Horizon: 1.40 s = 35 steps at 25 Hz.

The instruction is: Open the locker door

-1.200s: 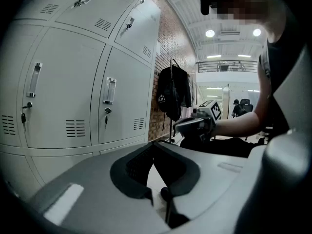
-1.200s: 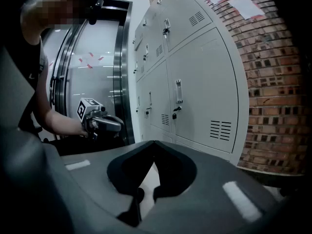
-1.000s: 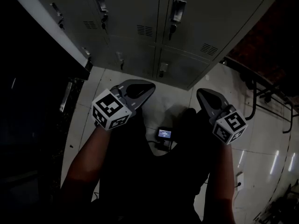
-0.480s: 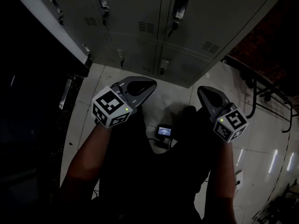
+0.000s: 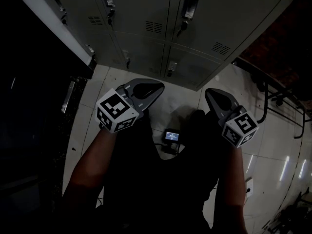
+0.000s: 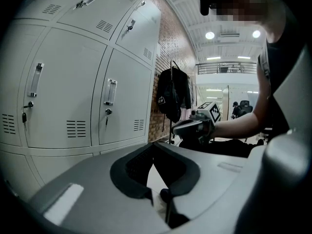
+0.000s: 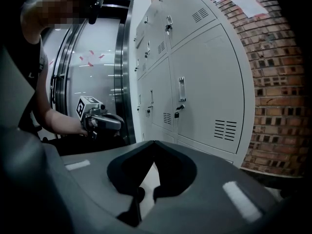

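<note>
1. Pale floor tiles (image 5: 185,101) and grey lockers (image 5: 146,13) filled the head view. The lockers sat slightly lower in frame than a second before. The left gripper (image 5: 157,87) and right gripper (image 5: 210,95) hovered well short of the lockers.
2. Left gripper view: the jaws were closed together and empty. Each locker door (image 6: 124,101) ahead was shut.
3. Right gripper view: the jaws were closed and empty, with the lockers ahead. Opening seemingly hadn't begun.

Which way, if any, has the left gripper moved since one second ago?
No. The left gripper keeps its gap to the lower locker handle; the whole view shifted slightly up.
</note>
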Motion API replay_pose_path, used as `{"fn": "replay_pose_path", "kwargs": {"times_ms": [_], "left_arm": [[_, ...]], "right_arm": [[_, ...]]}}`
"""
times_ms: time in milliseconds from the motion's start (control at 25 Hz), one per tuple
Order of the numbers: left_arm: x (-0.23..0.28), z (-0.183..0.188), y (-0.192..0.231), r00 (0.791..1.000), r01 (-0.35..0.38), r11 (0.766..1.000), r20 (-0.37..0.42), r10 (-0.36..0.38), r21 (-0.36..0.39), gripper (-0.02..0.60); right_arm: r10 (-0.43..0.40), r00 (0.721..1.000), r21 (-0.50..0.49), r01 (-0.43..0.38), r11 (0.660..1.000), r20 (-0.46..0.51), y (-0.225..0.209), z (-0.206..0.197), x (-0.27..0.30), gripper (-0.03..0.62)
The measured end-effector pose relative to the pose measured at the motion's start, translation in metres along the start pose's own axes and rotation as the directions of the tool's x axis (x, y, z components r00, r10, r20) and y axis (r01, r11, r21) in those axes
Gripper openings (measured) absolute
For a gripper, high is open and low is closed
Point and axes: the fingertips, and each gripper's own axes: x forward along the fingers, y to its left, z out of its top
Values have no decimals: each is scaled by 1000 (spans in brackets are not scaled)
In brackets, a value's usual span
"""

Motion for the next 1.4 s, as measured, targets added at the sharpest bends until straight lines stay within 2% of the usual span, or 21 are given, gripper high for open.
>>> {"fn": "replay_pose_path", "kwargs": {"times_ms": [240,360,520,560,600,720,840,920,1120,1200,1280,1320,1400], "left_arm": [[3,-2,1,1000,-8,1000,6,8,5,12],[4,-7,-4,1000,5,1000,-6,-5,-4,12],[5,-3,-4,1000,9,1000,8,-9,-3,12],[5,-2,-4,1000,8,1000,12,-8,-1,12],[5,-2,-3,1000,8,1000,15,-8,0,12],[3,0,-2,1000,10,1000,25,-10,-5,12],[0,0,0,999,7,1000,34,-7,-8,12],[-2,0,1,999,5,1000,35,-5,-6,12],[-6,2,2,999,7,1000,52,-6,-9,12],[-7,5,1,998,9,1000,58,-9,-13,12],[-7,7,0,998,13,1000,65,-12,-15,12],[-6,7,0,998,14,1000,67,-13,-17,12],[-6,8,-1,997,18,1000,69,-17,-19,12]], "right_arm": [[-10,1000,-21,10,1000,-17,-3,-2,9,2],[-67,998,-152,66,986,-5,-1,6,19,2],[-141,988,-397,103,912,-68,-2,25,56,13],[-152,985,-446,99,890,-84,-3,31,66,105],[-167,981,-493,99,865,-97,-5,37,76,143],[-262,960,-626,143,767,-102,-19,56,99,139],[-376,922,-736,191,650,-93,-39,70,118,123],[-454,886,-814,195,547,-93,-53,76,129,117],[-615,787,-963,122,241,-54,-81,87,158,115],[-645,764,-985,88,146,-28,-88,89,170,116],[-665,746,-995,51,87,-20,-93,89,180,117],[-676,736,-997,31,70,-24,-95,88,184,115],[-683,729,-998,17,59,-28,-98,88,191,110]]}}
